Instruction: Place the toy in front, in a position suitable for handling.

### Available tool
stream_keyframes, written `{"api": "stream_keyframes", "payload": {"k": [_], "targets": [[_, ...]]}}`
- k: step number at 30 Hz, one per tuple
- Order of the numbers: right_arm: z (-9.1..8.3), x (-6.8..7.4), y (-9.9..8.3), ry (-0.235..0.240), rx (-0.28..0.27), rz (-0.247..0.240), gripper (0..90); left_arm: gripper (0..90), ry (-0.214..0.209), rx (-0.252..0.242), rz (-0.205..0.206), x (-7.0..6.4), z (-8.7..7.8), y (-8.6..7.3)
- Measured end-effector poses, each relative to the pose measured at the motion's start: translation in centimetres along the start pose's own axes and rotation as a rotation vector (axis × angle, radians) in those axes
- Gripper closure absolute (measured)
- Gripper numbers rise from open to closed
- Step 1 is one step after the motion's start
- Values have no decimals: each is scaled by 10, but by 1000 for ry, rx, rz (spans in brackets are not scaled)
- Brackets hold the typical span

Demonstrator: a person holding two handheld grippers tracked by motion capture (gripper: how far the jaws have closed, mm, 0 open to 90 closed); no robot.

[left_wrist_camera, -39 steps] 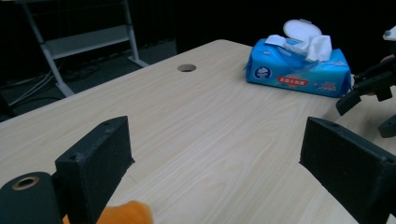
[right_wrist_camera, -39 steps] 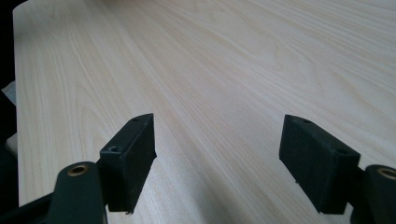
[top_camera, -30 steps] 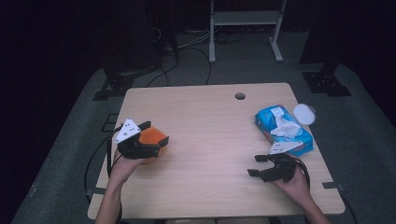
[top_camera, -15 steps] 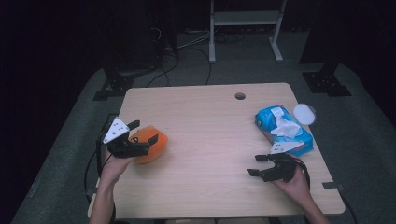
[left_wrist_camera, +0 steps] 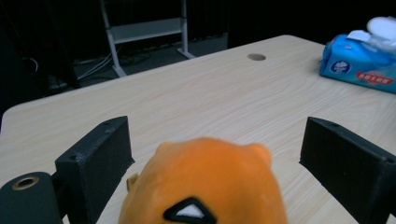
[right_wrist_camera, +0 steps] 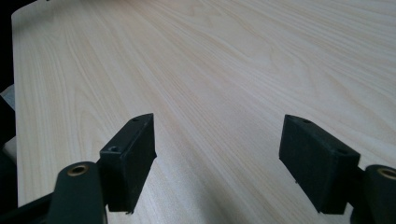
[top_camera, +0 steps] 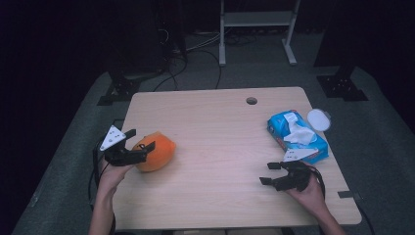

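The orange toy (top_camera: 155, 151) lies on the surface (top_camera: 220, 147) near its left edge. The left tool (top_camera: 139, 142) is released, with one jaw on each side of the toy; contact cannot be determined. The right tool (top_camera: 268, 173) is released and empty above bare surface near the right front corner. A blue wipes pack (top_camera: 296, 135) lies just beyond it.
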State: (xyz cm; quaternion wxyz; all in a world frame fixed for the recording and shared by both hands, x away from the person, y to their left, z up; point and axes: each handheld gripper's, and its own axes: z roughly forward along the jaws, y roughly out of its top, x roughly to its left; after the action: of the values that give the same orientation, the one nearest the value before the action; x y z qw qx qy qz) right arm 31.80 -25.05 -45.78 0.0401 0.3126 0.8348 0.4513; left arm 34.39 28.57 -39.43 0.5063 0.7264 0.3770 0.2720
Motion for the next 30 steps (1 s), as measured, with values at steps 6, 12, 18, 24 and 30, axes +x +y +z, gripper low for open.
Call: {"api": "stream_keyframes", "payload": {"k": [6, 12, 18, 24, 30], "targets": [[-1, -1, 0, 0, -3, 0, 258, 84, 0, 15, -34, 9, 4, -13], [-1, 0, 0, 2, -3, -3, 258, 84, -16, 43, -52, 13, 10, -23], [-2, 0, 0, -1, -6, -6, 259, 85, -29, 69, -60, 13, 16, -31], [-2, 1, 0, -2, -5, -11, 259, 87, -55, 95, -67, 12, 21, -37], [-4, 1, 1, -6, -11, -12, 259, 137, -73, 111, -68, 12, 22, -42]]}}
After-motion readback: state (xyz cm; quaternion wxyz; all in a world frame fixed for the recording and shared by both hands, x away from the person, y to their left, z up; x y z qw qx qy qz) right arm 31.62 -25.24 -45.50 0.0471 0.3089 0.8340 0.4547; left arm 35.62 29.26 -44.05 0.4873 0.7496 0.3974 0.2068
